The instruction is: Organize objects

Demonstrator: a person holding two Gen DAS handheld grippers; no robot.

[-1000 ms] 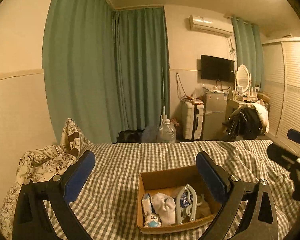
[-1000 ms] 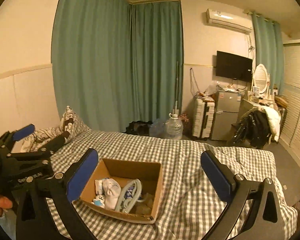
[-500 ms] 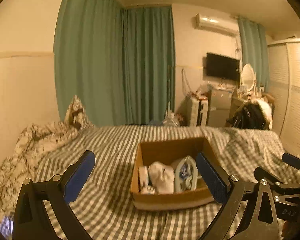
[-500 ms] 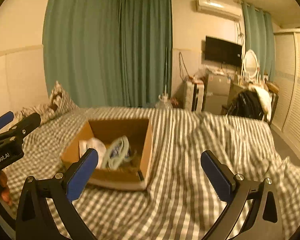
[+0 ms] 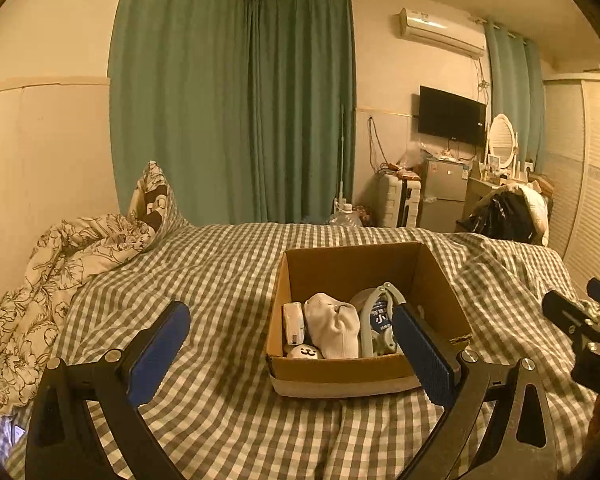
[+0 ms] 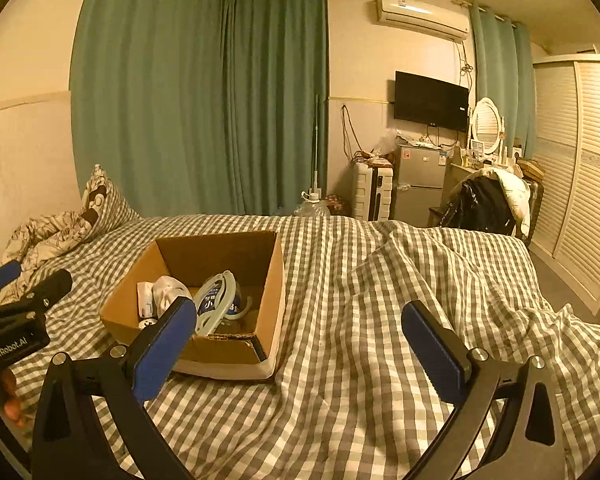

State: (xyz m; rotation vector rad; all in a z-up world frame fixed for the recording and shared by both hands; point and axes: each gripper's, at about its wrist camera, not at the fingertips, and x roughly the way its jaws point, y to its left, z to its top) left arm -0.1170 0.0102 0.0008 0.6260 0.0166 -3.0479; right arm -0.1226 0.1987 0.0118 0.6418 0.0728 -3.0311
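An open cardboard box (image 5: pixel 332 368) sits on the checked bedspread (image 5: pixel 228 280). It holds a white sock (image 5: pixel 334 328), a grey-blue packaged item (image 5: pixel 380 320), a small white case (image 5: pixel 293 320) and a little white toy with a face (image 5: pixel 306 353). My left gripper (image 5: pixel 292 354) is open and empty, just in front of the box. My right gripper (image 6: pixel 300 340) is open and empty, to the right of the box (image 6: pixel 224 354). Each gripper shows at the edge of the other's view: the right (image 5: pixel 580 320), the left (image 6: pixel 16 292).
A floral quilt and pillow (image 5: pixel 80 248) lie at the bed's left. Green curtains (image 5: pixel 236 112) hang behind. A suitcase (image 6: pixel 372 192), small fridge (image 6: pixel 418 184), chair with clothes (image 6: pixel 484 204) and wardrobe (image 6: pixel 580 184) stand beyond the bed at right.
Both grippers have tilted down and moved closer to the bed and box; the box now looms larger in both views. Both stay open and empty.
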